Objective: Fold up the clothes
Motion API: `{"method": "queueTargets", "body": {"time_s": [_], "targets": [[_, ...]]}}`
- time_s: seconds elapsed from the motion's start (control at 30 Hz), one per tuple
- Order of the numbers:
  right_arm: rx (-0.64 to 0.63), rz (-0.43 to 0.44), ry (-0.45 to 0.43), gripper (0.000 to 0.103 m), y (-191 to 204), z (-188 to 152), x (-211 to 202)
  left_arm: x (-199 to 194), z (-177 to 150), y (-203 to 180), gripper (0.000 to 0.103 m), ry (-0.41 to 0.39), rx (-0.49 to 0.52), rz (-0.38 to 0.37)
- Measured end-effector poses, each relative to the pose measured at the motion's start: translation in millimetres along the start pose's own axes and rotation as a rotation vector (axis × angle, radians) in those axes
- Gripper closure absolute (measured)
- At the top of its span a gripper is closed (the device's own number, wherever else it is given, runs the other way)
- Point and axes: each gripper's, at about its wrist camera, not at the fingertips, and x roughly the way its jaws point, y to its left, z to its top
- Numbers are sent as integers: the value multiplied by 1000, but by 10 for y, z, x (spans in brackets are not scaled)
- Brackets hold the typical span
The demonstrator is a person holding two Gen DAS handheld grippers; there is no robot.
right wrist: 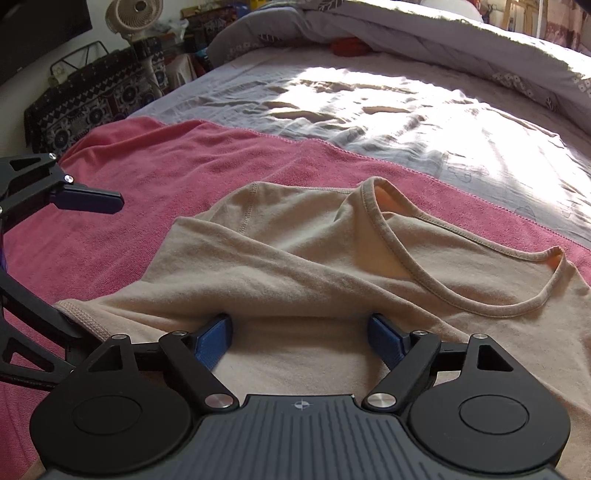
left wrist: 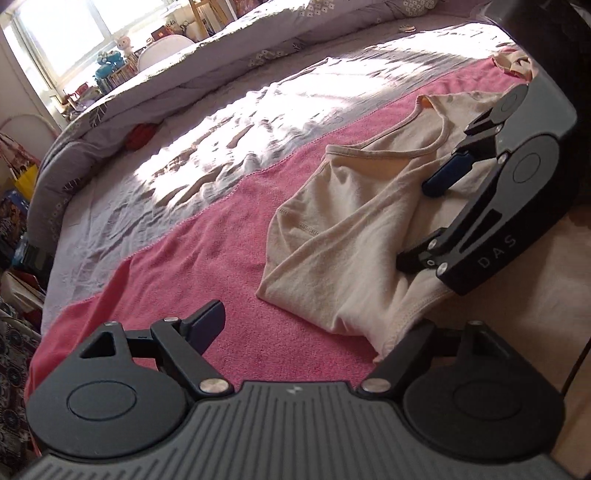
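A beige sleeveless top [left wrist: 347, 236] [right wrist: 303, 258] lies rumpled, with a fold across it, on a pink towel [left wrist: 207, 258] [right wrist: 184, 162] spread over the bed. My right gripper [right wrist: 301, 334] [left wrist: 428, 218] rests low on the top near its neckline, open, blue pads [right wrist: 216, 338] wide apart with loose cloth lying between them. My left gripper [left wrist: 314, 332] [right wrist: 74, 258] is open at the top's hem end. One of its fingers [left wrist: 207, 325] hangs bare above the towel. The other is hidden behind the hem.
Beyond the towel lie a sunlit grey sheet [left wrist: 229, 140] and a rolled grey quilt [left wrist: 207, 51], with a red item [left wrist: 140, 134] beside it. More beige cloth [left wrist: 513, 62] sits at the towel's far end. Bedside clutter and a fan [right wrist: 135, 14] stand past the bed edge.
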Motion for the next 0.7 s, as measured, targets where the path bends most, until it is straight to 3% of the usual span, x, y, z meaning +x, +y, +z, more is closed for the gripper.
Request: {"method": "queueTargets", "body": {"time_s": [0.17, 0.37, 0.4, 0.53, 0.6, 0.7], "targets": [[2, 4, -4, 22, 3, 1, -5, 138, -12, 202, 28, 75, -215, -154], [29, 35, -17, 22, -61, -5, -25, 125, 6, 228, 29, 85, -280, -157], [29, 35, -16, 22, -61, -3, -22, 123, 19, 153, 29, 75, -239, -117], [1, 32, -7, 22, -41, 11, -10, 7, -45, -520, 29, -64, 257, 108], [2, 48, -3, 22, -71, 16, -15, -28, -14, -603, 36, -77, 308, 66], [55, 90, -3, 23, -186, 24, -31, 20, 151, -401, 37, -21, 152, -55]]}}
